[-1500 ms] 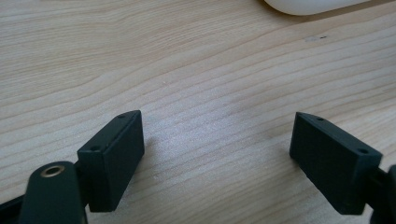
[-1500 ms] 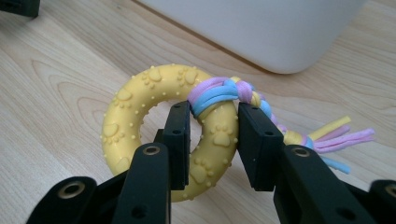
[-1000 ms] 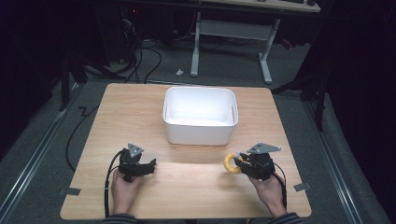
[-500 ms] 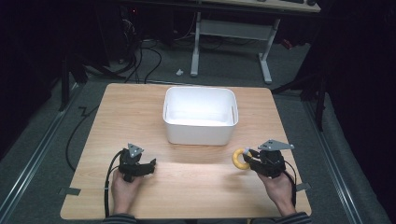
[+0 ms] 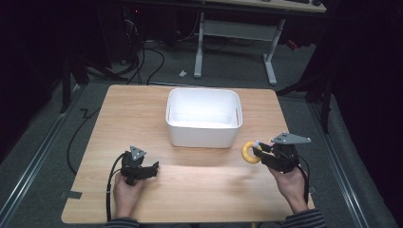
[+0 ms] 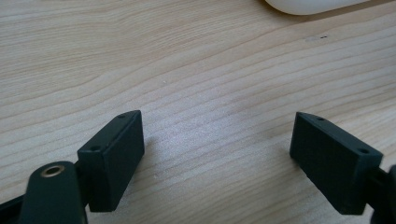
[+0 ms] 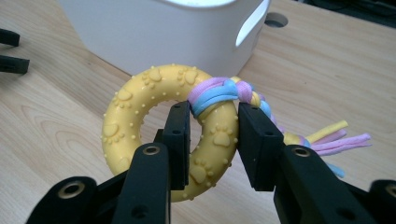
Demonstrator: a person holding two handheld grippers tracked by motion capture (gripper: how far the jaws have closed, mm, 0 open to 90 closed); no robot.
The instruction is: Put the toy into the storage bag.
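The high view looks forward and down over the whole worktop (image 5: 199, 190). Each gripper view sits low and close behind its own jaws; both catch the white bin (image 7: 177, 32).

table (image 5: 142, 114): light wood top, pale grain, on a grey floor
floor (image 5: 43, 142): grey, dim, metal rails along both sides of the table
cables (image 5: 147, 59): black, loose on the floor behind the table's far left corner
desk frame (image 5: 233, 31): white legs and crossbar, standing beyond the table
tape (image 5: 71, 194): small grey strip at the table's near left corner
hole (image 7: 276, 19): round opening in the tabletop, just behind the white tub
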